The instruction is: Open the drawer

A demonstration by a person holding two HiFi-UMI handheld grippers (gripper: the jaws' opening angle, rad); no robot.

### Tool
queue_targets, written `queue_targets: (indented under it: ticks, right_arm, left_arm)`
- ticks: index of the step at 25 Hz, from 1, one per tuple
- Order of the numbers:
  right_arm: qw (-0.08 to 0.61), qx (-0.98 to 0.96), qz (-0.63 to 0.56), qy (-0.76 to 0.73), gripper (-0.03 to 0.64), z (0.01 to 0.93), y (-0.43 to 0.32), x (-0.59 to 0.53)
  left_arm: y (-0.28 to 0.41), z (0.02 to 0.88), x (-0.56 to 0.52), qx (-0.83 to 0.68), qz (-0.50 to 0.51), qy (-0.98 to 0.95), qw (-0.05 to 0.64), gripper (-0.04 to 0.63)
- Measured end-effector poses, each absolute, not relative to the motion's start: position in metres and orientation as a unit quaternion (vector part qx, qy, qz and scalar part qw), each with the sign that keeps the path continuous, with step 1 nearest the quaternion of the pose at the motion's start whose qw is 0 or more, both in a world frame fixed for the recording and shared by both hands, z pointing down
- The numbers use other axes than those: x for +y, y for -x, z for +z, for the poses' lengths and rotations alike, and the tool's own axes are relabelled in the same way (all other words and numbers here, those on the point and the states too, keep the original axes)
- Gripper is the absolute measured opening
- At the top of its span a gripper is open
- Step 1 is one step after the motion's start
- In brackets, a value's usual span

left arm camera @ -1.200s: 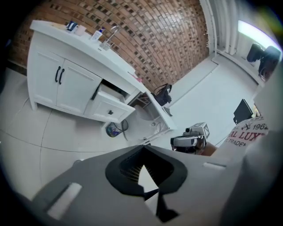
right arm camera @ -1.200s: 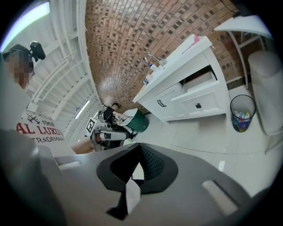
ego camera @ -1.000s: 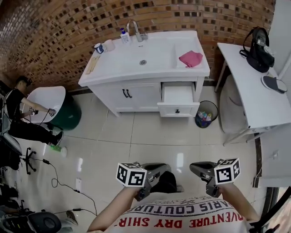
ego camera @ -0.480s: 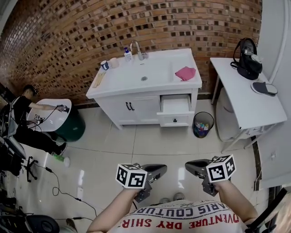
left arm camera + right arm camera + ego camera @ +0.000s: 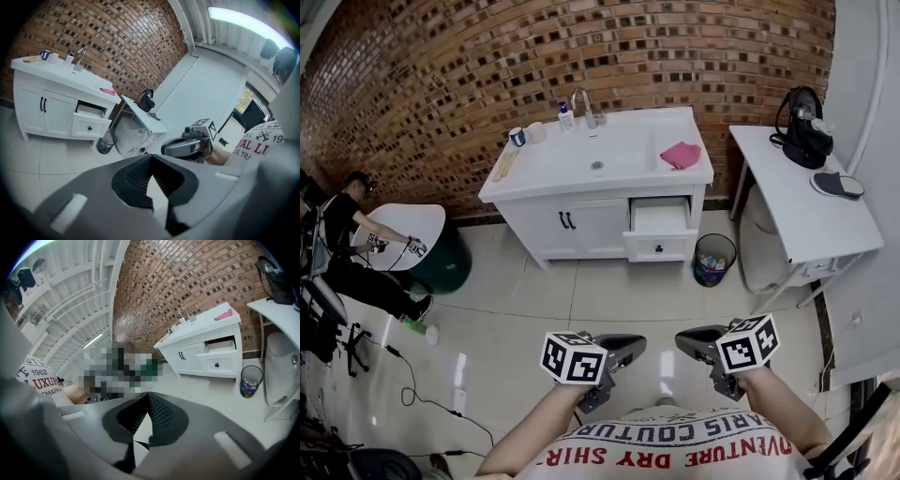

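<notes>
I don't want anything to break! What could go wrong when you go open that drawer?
The drawer already sticks out some, so a hard tug might pull it too far. Its knob is small, and the left gripper and right gripper are both shut and far away, so they could miss it. The bin beside it might get bumped.

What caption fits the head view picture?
Left gripper and right gripper, both shut, far from a white sink cabinet with its drawer open.
</notes>
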State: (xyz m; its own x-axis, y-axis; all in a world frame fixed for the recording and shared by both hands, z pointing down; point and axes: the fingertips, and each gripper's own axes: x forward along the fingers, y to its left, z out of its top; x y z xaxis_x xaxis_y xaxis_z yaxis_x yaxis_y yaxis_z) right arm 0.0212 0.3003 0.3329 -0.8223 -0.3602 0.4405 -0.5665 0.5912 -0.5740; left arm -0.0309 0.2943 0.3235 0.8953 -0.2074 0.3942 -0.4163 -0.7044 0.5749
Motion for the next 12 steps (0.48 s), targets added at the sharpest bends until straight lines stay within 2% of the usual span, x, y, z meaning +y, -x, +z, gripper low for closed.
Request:
queue_targets:
  ticks: [7, 12]
  right_arm:
    - [0.158, -0.880, 0.365, -0.260, 0.005, 0.334, 0.012, 0.298]
    - [0.166, -0.877, 0.370, -0.256, 0.005, 0.345, -0.008, 0.302]
  left_arm:
    - [0.058, 0.312, 0.297, -0.164, 0.139, -0.912, 0.349, -0.015]
    - [0.035, 0.327, 0.300, -0.162, 0.147, -0.908, 0.357, -0.015]
